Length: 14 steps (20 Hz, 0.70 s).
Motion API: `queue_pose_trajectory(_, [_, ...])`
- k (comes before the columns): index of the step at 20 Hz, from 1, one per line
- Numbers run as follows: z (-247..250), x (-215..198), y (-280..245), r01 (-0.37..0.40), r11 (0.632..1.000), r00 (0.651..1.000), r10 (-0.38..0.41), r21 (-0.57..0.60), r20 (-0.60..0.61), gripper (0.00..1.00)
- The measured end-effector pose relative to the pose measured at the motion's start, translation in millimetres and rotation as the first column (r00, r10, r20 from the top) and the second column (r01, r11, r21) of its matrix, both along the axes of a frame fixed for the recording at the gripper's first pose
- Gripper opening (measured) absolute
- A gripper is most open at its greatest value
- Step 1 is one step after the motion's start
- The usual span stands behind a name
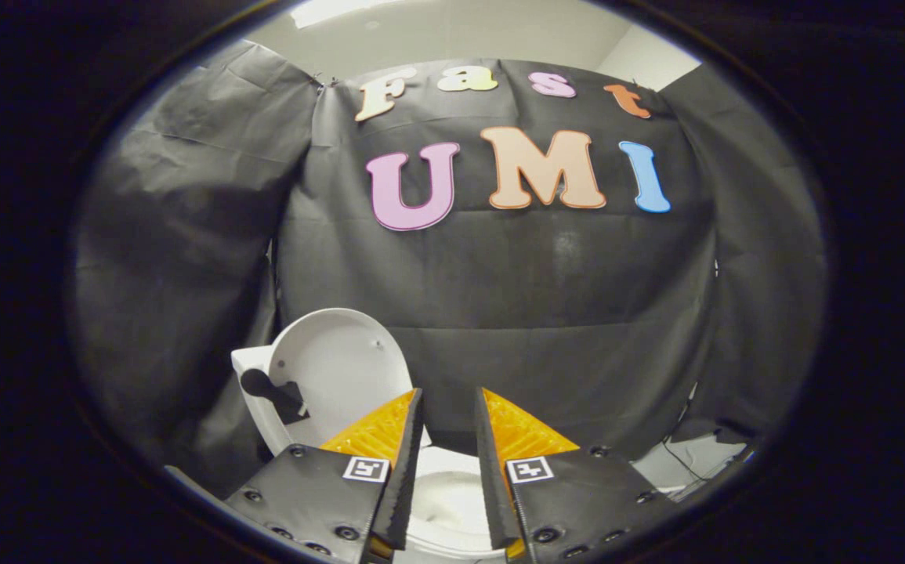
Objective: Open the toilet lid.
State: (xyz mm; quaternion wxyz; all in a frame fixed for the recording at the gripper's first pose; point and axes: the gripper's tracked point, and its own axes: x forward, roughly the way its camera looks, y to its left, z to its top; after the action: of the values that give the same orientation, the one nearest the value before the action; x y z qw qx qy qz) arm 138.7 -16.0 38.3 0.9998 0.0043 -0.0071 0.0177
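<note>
The white toilet lid (338,368) stands raised, leaning back against the white tank (252,392) beyond and to the left of my left finger. A dark flush handle (268,389) sticks out on the tank's side. The white bowl and seat (448,493) show below, in the gap between my fingers. My gripper (450,403) hangs above the bowl, slightly open, with a narrow gap between the fingertips and nothing held in it. The lid is apart from both fingers.
Black cloth walls close the booth behind the toilet and on both sides. A pale floor strip (695,462) with a thin dark cable lies to the right of the toilet.
</note>
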Motion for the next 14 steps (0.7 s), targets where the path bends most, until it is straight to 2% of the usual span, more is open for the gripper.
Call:
queue_pose_trajectory(4, [-16,-11,-58,0.035,0.999,0.998,-0.036,-0.011,-0.056,0.4])
queue_pose_trajectory(7, [-29,-27,-92,0.089,0.996,0.993,-0.088,0.003,-0.081,0.4])
queue_pose_trajectory(14, [-48,-62,-127,0.171,0.985,0.983,-0.169,0.016,-0.064,0.4])
